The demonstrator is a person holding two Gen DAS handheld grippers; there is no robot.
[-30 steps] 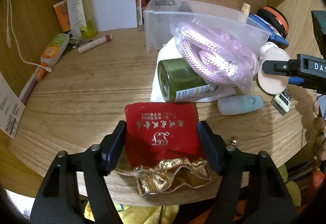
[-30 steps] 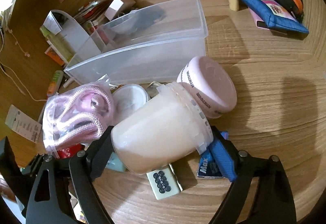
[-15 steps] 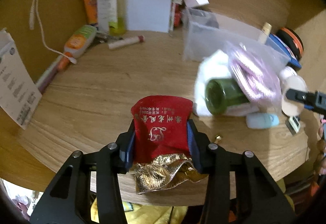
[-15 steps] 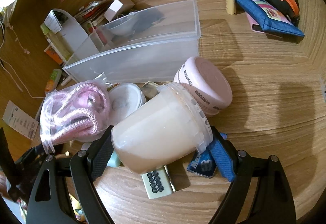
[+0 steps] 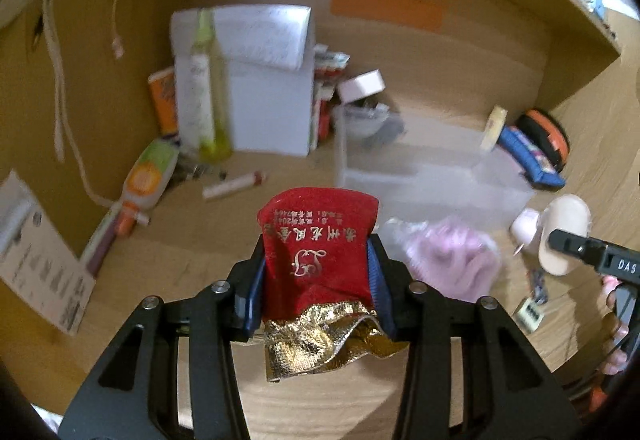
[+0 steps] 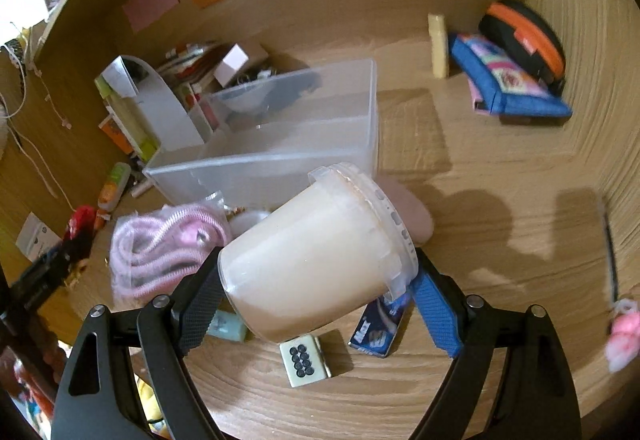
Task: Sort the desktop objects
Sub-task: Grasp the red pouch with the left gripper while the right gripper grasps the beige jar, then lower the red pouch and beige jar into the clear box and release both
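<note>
Red velvet pouch [image 5: 318, 252]: pinched in your left gripper [image 5: 316, 280], gold mouth toward you.
Translucent lidded tub [image 6: 316, 260]: clamped in your right gripper [image 6: 320, 300], tilted.
Clear plastic bin [image 6: 280, 144]: straight ahead of tub, nearer the right.

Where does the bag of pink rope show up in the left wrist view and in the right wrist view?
Left wrist: the bag of pink rope lies right of centre, blurred, just right of the red pouch that the left gripper holds.
Right wrist: it lies at lower left, left of the cream tub in the right gripper.
Shared landmark: the clear plastic bin just behind it.
</note>
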